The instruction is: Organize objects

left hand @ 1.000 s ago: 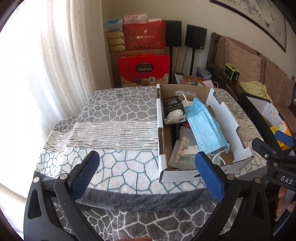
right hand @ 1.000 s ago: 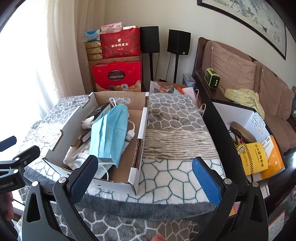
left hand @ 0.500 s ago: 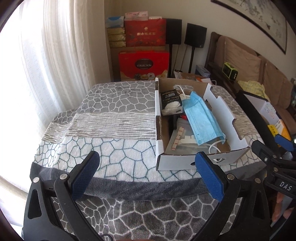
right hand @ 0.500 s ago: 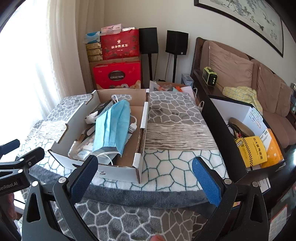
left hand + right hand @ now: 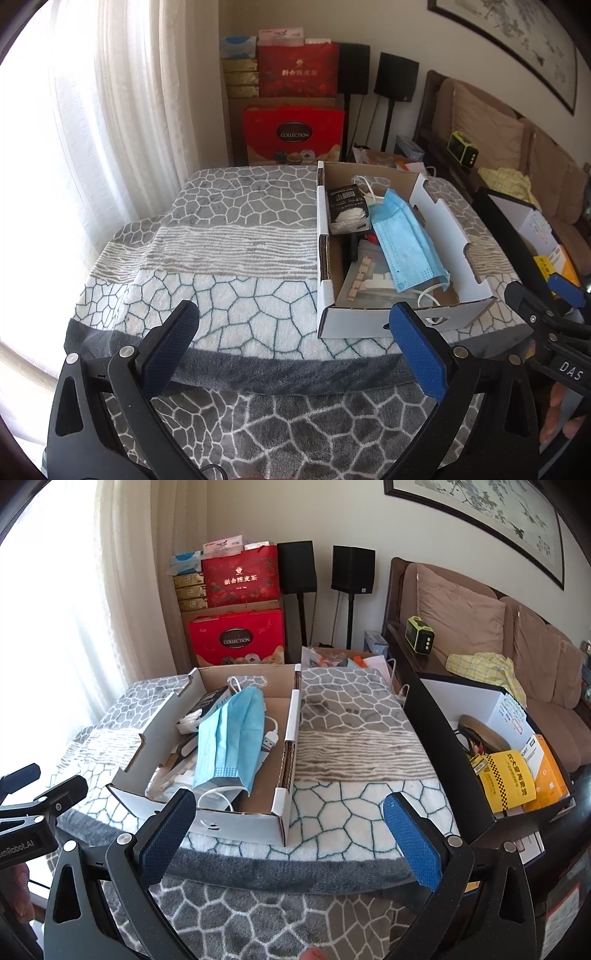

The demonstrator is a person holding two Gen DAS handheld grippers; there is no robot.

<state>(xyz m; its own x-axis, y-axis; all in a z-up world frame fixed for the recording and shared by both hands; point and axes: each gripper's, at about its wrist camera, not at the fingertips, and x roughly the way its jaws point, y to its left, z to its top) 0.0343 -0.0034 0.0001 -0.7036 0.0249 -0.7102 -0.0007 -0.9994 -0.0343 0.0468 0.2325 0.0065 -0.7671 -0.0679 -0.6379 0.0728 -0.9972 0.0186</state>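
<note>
- Ahead of both tongs, a cardboard box (image 5: 402, 325) is sitting on a blanket (image 5: 221, 280) patterned in grey and white, holding the loose objects.
- Left gripper (image 5: 295, 347) is hovering low at the blanket's near edge with its blue pads spread wide and gripping nothing; the box is lying ahead and to its right.
- Right gripper (image 5: 291, 830) is likewise hanging spread and empty, the box ahead and to its left.
- Inside the box a blue face mask (image 5: 232, 746) is draping over white cables (image 5: 271, 734), beside a black packet (image 5: 347, 206) whose print is too small to read.
- Beyond the box, a red gift box (image 5: 293, 134) is showing "COLLECTION".
- At the far right of the left view, the other tong's body is reading "DAS".
</note>
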